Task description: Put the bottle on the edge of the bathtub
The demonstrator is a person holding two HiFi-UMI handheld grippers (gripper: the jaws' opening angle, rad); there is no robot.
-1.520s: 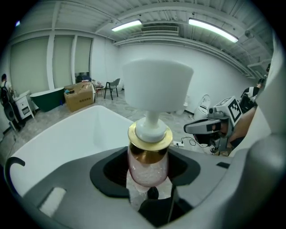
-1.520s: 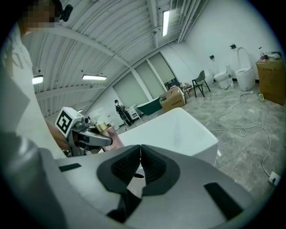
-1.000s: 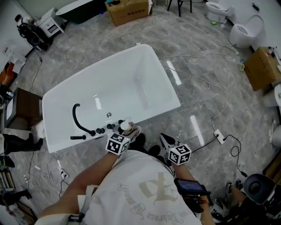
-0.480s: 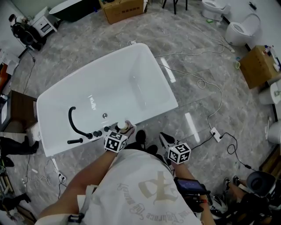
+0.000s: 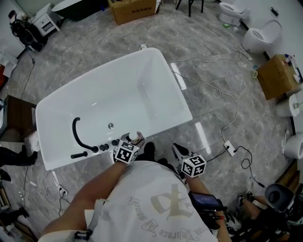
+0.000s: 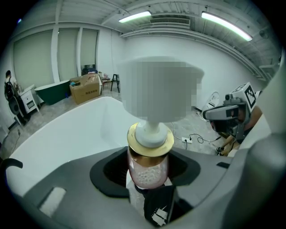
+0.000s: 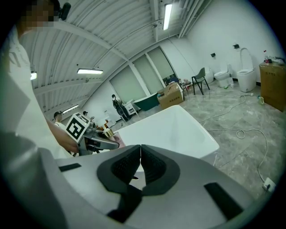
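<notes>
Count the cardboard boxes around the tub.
2. One cardboard box sits beyond the white bathtub, top of head view; the other is at right, beside a toilet. More may be hidden.

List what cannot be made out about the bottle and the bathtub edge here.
- Top of the bottle: left gripper view, covered by a mosaic patch.
- Its base, and whether it touches the bathtub edge: left gripper view, hidden behind the left hand-held gripper; head view, too small, behind the marker cube.

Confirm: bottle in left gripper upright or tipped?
Roughly upright: the bottle stands cap-up in the left gripper; the head view looks down onto its cap.
</notes>
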